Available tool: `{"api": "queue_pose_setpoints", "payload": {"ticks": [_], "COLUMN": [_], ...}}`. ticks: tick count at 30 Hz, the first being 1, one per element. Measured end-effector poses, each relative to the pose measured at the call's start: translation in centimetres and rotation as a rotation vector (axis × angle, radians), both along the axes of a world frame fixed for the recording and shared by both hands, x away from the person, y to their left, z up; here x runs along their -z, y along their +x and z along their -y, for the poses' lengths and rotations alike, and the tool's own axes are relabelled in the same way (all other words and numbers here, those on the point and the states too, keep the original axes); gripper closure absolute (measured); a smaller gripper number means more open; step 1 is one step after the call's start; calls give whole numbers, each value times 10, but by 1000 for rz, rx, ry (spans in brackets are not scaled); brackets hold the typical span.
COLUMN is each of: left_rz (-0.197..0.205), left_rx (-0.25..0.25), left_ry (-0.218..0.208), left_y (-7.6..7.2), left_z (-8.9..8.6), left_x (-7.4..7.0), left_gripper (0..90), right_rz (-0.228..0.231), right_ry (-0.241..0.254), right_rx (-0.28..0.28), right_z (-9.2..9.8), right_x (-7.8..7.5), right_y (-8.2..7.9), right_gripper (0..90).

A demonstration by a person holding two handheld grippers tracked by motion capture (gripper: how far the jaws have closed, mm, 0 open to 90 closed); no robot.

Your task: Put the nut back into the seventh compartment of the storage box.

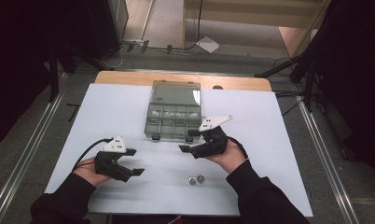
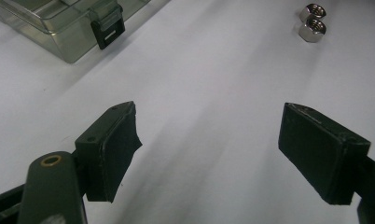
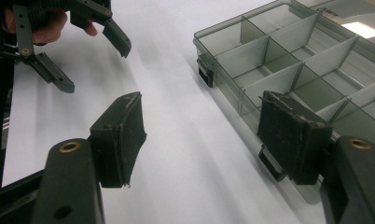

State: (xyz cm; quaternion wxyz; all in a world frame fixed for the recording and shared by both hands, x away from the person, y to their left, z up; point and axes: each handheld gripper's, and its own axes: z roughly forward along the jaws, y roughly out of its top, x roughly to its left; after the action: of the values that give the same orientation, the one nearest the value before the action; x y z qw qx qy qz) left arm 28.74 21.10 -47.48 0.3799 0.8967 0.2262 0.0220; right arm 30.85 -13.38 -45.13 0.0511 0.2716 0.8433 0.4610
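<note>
High view sat above the table (image 1: 120, 107), looking forward and down. Both gripper views rode low, close to the surface, and each caught the box (image 2: 59, 28) too.

Smoky-clear compartment box (image 1: 172, 114), silver nuts (image 1: 196, 179), white table sheet (image 1: 106, 112)

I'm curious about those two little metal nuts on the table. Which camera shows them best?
The left gripper view: the nuts appear close up at its top right, hexagonal and shiny, touching each other. In the high view the nuts are just two tiny bright specks on the white table, below the right gripper.
</note>
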Motion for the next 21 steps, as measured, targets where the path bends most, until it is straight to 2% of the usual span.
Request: {"api": "queue_pose_setpoints", "payload": {"ticks": [3,6,8,13,21], "left_rz": [0,-4,-1,-2,-1], "left_rx": [-1,0,-2,-5,-7], "left_ry": [-1,22,2,0,0], "left_y": [0,0,0,0,0], "left_z": [0,-1,-1,0,-1], "left_x": [0,-1,0,1,0], "left_gripper": [197,197,197,197,197], "right_rz": [-2,-4,-12,-14,-16], "right_ry": [1,1,4,-11,-11], "right_rx": [-6,-10,-11,-25,-31], "right_z": [2,4,4,4,8], "right_x": [0,2,4,9,10], "right_y": [-3,-8,-10,-15,-22], "right_gripper": [329,329,329,330,332]}}
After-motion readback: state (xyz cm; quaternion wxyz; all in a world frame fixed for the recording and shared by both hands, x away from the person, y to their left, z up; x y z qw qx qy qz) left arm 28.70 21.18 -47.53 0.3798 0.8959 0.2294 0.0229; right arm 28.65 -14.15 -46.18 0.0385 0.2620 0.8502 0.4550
